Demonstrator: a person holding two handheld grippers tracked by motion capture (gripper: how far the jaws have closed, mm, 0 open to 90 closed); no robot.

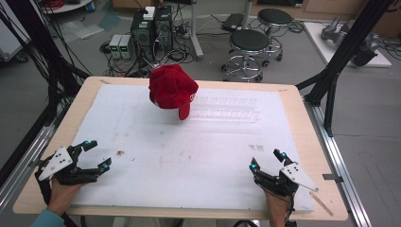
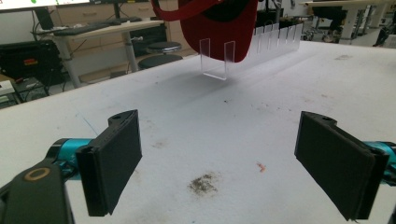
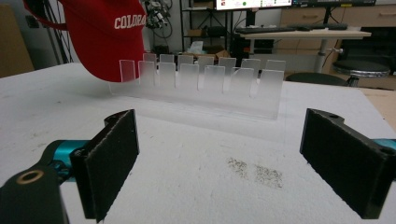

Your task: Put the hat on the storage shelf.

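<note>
Red cap (image 1: pixel 171 90): perched on the left end of a clear acrylic rack (image 1: pixel 227 109), near the far edge of the worktop (image 1: pixel 189 156), left of its middle. The brim is seen pointing down toward the near side; white lettering is visible on the crown in the right gripper view (image 3: pixel 105 35). The cap appears to be borne by a few thin upright dividers (image 3: pixel 201 74) only.

Left gripper (image 1: pixel 97 156): held at the near left corner of the worktop, jaws spread wide, nothing between them. It is well apart from the cap.

Right gripper (image 1: pixel 267 158): held near the near right corner, jaws likewise spread wide and empty, well apart from rack and cap.

Worktop: white sheet over a wooden board, marked with small dirt patches (image 2: pixel 204 183).

Risks, as judged:
- The rack is light and transparent; its edges are hard to make out, so a jaw may be driven into a divider and the rack slid or tipped.
- The cap is soft; if only a fold of fabric is pinched, it may be slipped from the jaws on lifting.
- If the cap is pulled sideways rather than upward, the dividers may be caught inside the crown and the rack dragged along.
- A long reach from either near corner is called for, so misjudged aim is possible.
</note>
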